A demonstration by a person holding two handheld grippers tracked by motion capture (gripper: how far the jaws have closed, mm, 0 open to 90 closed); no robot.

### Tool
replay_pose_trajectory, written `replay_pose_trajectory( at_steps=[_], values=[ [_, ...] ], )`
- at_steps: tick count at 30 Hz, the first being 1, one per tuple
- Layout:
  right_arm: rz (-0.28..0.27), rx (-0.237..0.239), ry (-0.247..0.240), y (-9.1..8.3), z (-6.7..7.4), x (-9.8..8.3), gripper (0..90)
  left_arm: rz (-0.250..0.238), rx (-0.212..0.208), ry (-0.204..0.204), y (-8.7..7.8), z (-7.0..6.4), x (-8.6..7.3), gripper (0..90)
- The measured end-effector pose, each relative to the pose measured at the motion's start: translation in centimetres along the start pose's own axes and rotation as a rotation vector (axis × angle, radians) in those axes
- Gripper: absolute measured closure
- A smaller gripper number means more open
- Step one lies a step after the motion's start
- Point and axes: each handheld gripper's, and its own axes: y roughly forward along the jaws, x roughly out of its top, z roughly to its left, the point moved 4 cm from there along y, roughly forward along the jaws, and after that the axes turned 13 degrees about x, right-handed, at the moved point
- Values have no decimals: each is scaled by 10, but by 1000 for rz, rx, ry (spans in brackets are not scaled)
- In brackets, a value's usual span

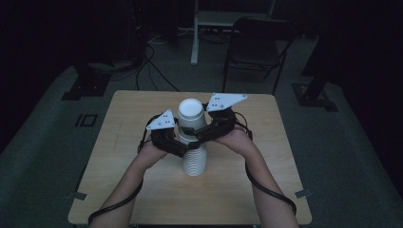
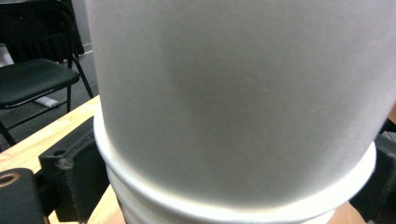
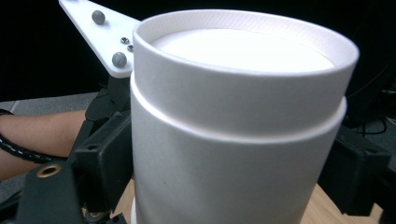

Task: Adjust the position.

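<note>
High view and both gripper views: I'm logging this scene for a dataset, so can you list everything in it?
Stack of paper cups: one stack, exact cup count cannot be told, white, upside down at the table's middle, between the two grippers.
Table: one, light wood, centre of the high view.
Folding chair: one, black, on the floor beyond the table.
Cables on the floor: several, dark, beyond the table's far left.
Left gripper: one, black with a grey plate, jaws around the stack.
Right gripper: one, black with a grey plate, jaws around the stack higher up.
Forearms: two, entering from the bottom.
</note>
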Motion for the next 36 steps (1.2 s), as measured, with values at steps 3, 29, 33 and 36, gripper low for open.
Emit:
replay_pose_trajectory(
  at_steps=[3, 29, 33, 36],
  values=[
    [16, -10, -2, 0, 1, 1, 167, 2, 0, -1, 0, 0, 0, 51],
    [-42, -45, 2, -12, 1, 27, 180, 4, 3, 0, 1, 0, 1, 51],
    [-50, -48, -3, -14, 1, 33, 179, 4, 3, 0, 1, 0, 1, 51],
    [-53, -54, -3, -15, 1, 38, 179, 5, 4, 1, 1, 0, 1, 51]
  ],
)
